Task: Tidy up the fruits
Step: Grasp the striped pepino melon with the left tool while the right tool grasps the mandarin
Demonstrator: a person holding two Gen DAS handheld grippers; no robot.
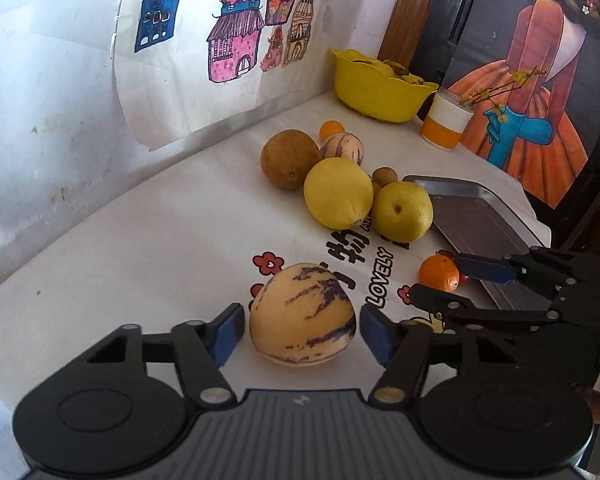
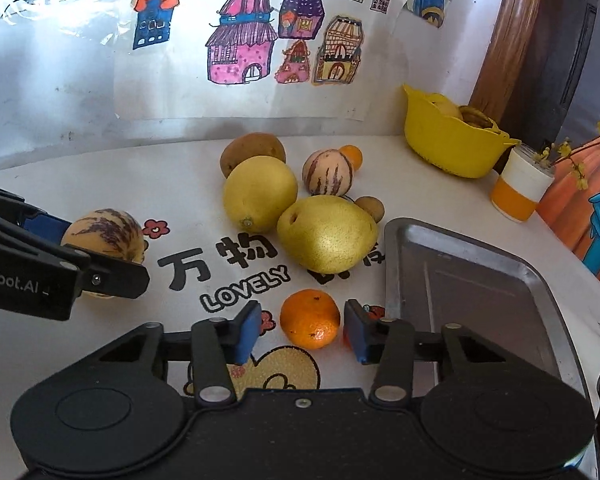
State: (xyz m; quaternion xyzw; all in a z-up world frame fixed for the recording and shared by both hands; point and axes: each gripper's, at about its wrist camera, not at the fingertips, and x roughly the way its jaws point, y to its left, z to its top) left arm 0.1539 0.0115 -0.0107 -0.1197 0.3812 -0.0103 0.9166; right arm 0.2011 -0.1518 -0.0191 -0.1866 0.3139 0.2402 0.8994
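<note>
While both tools sit low over the desk (image 2: 100, 184), each has one fruit framed between its blue pads, and the step in hand looks like a double pick-up. The left tool (image 1: 302, 330) brackets a pale striped melon (image 1: 302, 314) that rests on the printed cloth; a thin gap shows on either side of it, so the pads stand apart and are not yet pressing. The right tool (image 2: 303, 330) straddles a small tangerine (image 2: 310, 318) the same way, with the left pad clear of the peel and the right pad just beside it, also apart. No earlier view is given, so only this stance can be told. To do the grasp well, each tool should probably be centred on its fruit's widest part before closing, since both fruits are round and could roll or squirt forward if pinched off-centre or too high. The melon looks heavier and smooth, so a firm, level squeeze seems wise; the tangerine is soft and needs less force. The steel tray (image 2: 472, 272) lies just right of the tangerine and is the likely place to set things down, while the yellow bowl (image 2: 448, 148) farther back already holds some items. A cluster of lemon (image 2: 260, 194), pear (image 2: 327, 234) and other fruit lies beyond, well clear of both grasps.
</note>
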